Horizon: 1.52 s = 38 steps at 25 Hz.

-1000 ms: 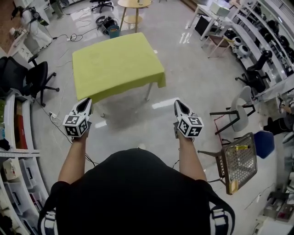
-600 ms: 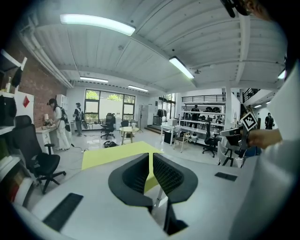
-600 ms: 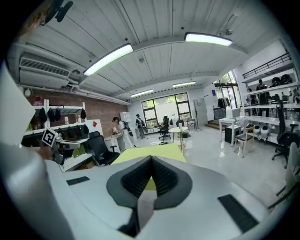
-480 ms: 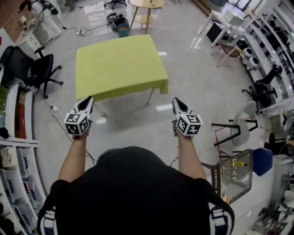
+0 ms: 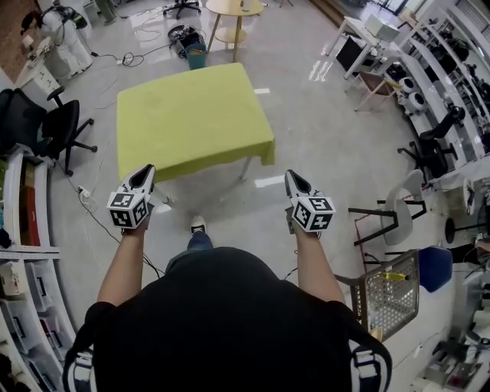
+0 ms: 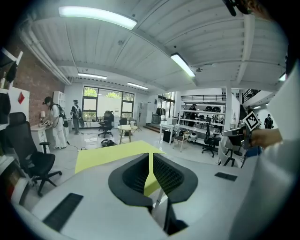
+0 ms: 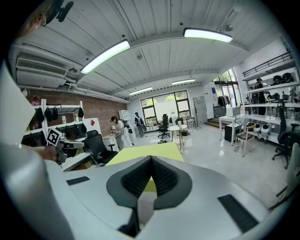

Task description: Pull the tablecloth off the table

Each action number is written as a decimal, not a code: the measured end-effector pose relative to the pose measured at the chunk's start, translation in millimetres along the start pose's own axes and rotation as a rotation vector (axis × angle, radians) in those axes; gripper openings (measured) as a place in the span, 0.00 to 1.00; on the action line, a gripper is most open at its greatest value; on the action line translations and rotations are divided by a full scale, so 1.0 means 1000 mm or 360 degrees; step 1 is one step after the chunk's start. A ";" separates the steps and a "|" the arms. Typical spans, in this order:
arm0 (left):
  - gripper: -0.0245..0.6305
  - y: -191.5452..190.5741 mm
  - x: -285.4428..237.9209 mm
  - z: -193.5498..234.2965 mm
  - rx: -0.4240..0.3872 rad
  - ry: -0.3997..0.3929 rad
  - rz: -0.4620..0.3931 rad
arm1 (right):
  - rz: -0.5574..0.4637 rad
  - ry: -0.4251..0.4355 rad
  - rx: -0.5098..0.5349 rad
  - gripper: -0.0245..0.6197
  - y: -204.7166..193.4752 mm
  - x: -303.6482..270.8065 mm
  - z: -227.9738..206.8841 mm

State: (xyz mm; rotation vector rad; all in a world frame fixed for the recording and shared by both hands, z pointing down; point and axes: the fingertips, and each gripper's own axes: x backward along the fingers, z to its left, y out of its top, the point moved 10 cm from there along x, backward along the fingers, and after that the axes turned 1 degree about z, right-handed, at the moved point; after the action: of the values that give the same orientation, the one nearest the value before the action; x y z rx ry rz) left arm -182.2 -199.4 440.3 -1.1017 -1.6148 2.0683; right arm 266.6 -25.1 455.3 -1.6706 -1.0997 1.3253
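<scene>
A yellow-green tablecloth [image 5: 191, 119] covers a small table with metal legs and hangs over its edges, a step ahead of me on the floor. My left gripper [image 5: 144, 171] is held out in front of the cloth's near left corner, shut and empty, and does not touch the cloth. My right gripper [image 5: 290, 177] is level with it, to the right of the near right corner, also shut and empty. In the left gripper view the cloth [image 6: 105, 155] lies beyond the shut left gripper [image 6: 150, 159]. The right gripper view shows the cloth [image 7: 143, 153] past the shut right gripper [image 7: 151, 163].
A black office chair [image 5: 47, 126] stands left of the table, with shelving [image 5: 27, 253] along the left wall. Beyond the table are a round wooden table [image 5: 233, 9] and a bin [image 5: 196, 55]. At the right stand a chair [image 5: 390, 210] and a wire-mesh seat [image 5: 392, 292]. Cables cross the floor.
I have stepped forward: my shoe now shows on the floor below the table's near edge, and the table sits slightly further left in view. Both grippers stay shut and level.
</scene>
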 end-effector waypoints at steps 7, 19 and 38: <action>0.11 0.028 -0.066 0.059 0.0006 -0.0032 -0.0004 | 0.0004 -0.0028 0.0009 0.06 0.038 -0.080 -0.013; 0.11 0.080 -0.165 0.206 0.0021 -0.0038 0.0010 | 0.0039 0.0012 0.0040 0.06 0.104 -0.259 0.020; 0.11 0.087 -0.213 0.312 0.0105 -0.0033 -0.0016 | 0.0112 0.0049 0.0110 0.06 0.141 -0.375 0.052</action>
State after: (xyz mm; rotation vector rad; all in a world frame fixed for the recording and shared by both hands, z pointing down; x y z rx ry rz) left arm -245.3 -580.6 465.9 -1.0517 -1.5467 2.1172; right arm 201.9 -424.1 450.5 -1.6868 -0.9744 1.3618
